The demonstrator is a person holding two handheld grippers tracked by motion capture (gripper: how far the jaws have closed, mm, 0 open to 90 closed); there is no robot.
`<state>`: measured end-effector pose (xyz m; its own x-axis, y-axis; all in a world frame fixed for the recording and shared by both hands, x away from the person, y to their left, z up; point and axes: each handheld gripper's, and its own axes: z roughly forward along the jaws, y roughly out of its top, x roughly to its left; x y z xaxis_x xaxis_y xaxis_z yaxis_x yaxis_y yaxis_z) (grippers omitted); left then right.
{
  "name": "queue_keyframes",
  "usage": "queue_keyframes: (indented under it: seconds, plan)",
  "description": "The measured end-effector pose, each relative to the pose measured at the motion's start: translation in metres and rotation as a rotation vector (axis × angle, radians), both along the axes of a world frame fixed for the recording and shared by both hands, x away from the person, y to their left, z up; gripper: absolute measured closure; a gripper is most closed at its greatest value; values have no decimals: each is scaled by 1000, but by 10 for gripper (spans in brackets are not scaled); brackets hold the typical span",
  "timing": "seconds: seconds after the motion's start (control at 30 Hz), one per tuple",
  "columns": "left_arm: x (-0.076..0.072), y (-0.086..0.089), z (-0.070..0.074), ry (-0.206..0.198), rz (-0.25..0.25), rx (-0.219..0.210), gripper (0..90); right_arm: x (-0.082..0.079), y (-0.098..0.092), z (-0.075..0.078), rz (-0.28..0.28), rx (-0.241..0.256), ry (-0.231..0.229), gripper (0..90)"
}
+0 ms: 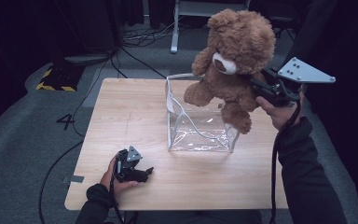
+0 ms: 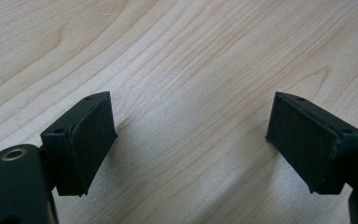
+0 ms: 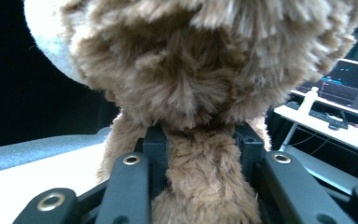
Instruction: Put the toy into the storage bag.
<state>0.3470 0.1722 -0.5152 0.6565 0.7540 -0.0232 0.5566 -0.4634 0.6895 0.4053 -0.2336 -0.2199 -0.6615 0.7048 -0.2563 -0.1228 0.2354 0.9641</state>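
A brown teddy bear (image 1: 235,56) with a white muzzle hangs in the air over the far right corner of a clear plastic box (image 1: 198,122). My right gripper (image 1: 256,85) is shut on the bear's body just below its head, seen close as brown fur (image 3: 200,163) squeezed between the two black jaws. One bear foot dangles at the box's right rim. My left gripper (image 1: 147,172) rests low on the wooden table (image 1: 121,116) near the front left. Its jaws stand wide apart, open over bare wood, and its black pads (image 2: 91,140) hold nothing.
The clear box stands open-topped in the middle of the table. Cables (image 1: 135,37) and a yellow-black striped block (image 1: 58,77) lie on the grey floor beyond the far edge. A desk with a monitor (image 3: 349,77) shows behind the bear in the right gripper view.
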Motion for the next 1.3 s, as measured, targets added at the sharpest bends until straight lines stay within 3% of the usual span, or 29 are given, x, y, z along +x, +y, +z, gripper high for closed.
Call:
queue_keyframes:
  seconds: [0.23,0.43,0.6,0.8,0.97,1.07,1.3]
  plan:
    - [0,0,0,0,1,-1,154,16,25,-14,32,-27,27,661]
    - [0,0,0,-1,1,-1,154,25,33,-21,43,-11,50,661]
    - [0,0,0,-1,1,0,154,33,38,-25,25,-29,61,660]
    - [0,0,0,-2,2,1,154,42,39,-34,6,-84,84,660]
    - [0,0,0,-2,1,1,154,45,41,-44,17,-101,107,659]
    - [0,0,0,-1,2,0,154,48,44,-57,12,-143,130,658]
    - [0,0,0,-2,2,0,154,51,48,-72,33,-183,170,654]
